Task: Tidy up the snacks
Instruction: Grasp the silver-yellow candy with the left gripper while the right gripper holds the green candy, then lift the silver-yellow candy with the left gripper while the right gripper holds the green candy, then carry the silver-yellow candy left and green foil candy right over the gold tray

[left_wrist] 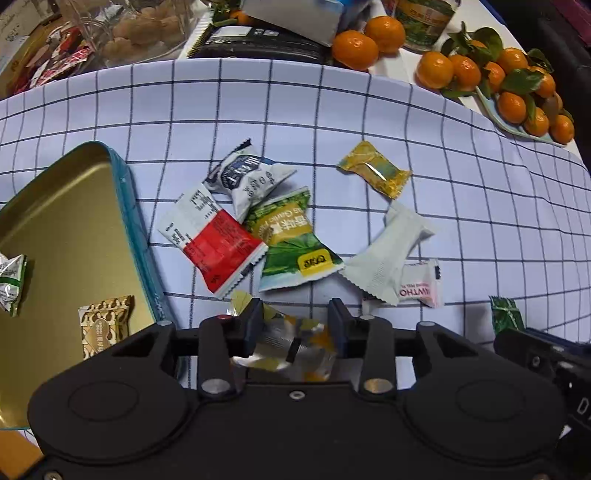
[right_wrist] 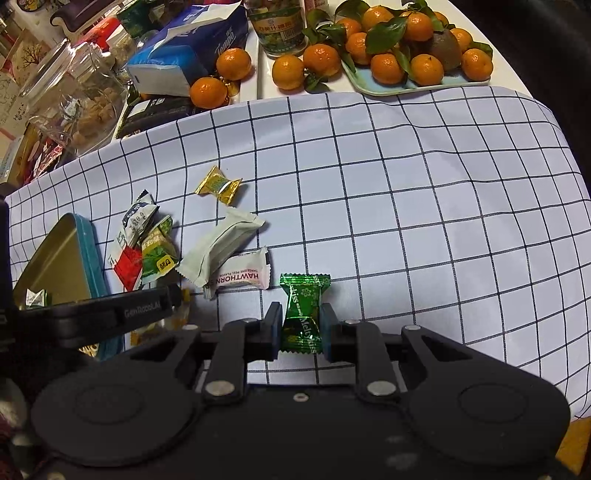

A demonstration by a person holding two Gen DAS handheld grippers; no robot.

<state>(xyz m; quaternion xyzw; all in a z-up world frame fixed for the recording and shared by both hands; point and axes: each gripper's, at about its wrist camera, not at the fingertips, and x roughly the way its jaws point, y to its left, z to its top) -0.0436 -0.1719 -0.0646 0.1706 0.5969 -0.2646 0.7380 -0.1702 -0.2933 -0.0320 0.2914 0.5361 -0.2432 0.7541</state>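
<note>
My left gripper (left_wrist: 295,317) is shut on a clear-and-yellow wrapped candy (left_wrist: 291,341) just right of the gold tin (left_wrist: 70,221). The tin holds a gold patterned candy (left_wrist: 105,325) and a green-white candy (left_wrist: 11,280). My right gripper (right_wrist: 298,325) is shut on a green Melty Kiss candy (right_wrist: 301,310) low over the checked cloth (right_wrist: 424,221). Loose snacks lie on the cloth: a red-white packet (left_wrist: 214,240), a green packet (left_wrist: 291,243), a grey-white packet (left_wrist: 247,177), a gold candy (left_wrist: 375,168), a white packet (left_wrist: 388,254) and a pink Hawthorn packet (left_wrist: 421,288).
Tangerines on a tray (right_wrist: 406,48) stand at the back right, with loose tangerines (left_wrist: 365,40), a green jar (right_wrist: 279,26), a tissue pack (right_wrist: 188,48), a glass jar (right_wrist: 77,96) and a black notebook (left_wrist: 255,46) along the back. The left gripper's arm (right_wrist: 110,314) crosses the right wrist view.
</note>
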